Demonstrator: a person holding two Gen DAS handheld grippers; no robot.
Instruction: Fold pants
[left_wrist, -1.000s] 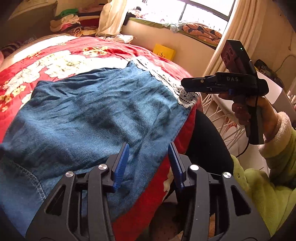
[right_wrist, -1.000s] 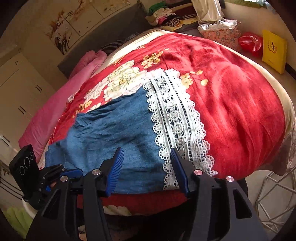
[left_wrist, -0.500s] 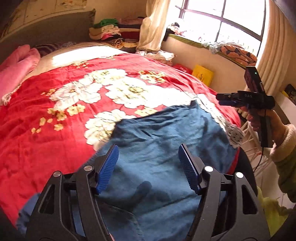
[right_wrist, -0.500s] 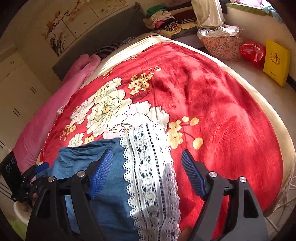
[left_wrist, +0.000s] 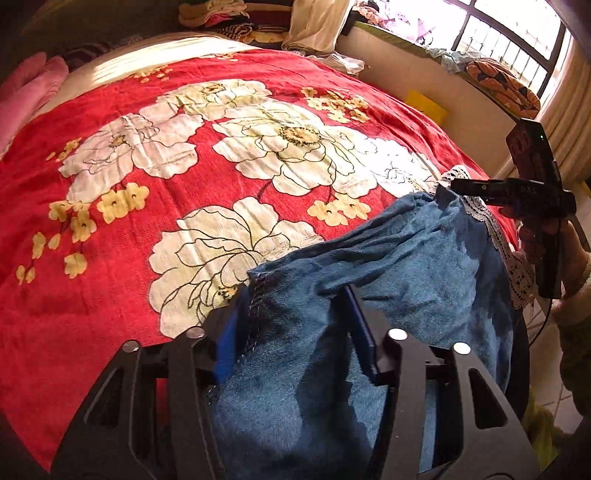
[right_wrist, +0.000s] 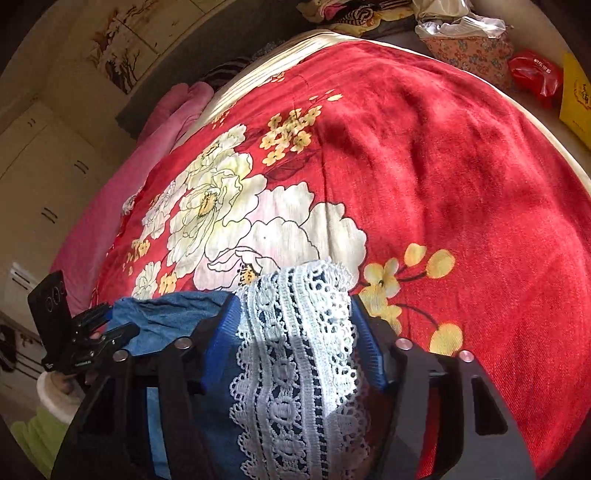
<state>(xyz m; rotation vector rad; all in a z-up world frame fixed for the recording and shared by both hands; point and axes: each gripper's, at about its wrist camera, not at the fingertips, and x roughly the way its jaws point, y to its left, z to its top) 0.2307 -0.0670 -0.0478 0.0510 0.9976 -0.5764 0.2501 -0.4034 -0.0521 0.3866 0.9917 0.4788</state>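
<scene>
Left hand-held gripper (left_wrist: 295, 314) is closing on the denim pants (left_wrist: 388, 280) at six o'clock; my right hand-held gripper (right_wrist: 295, 325) closes on their lace hem (right_wrist: 295, 332). Beyond, at twelve, spreads the red floral bedspread (left_wrist: 184, 166).

A red bedspread (left_wrist: 155, 236) printed with large white flowers covers the bed. A pink blanket (right_wrist: 122, 199) lies along its far side, beside pale cupboards (right_wrist: 40, 173). Folded clothes (left_wrist: 221, 18) pile by a barred window (left_wrist: 506, 40). A yellow box (right_wrist: 576, 99) and what looks like a red bag (right_wrist: 535, 75) sit nearby
</scene>
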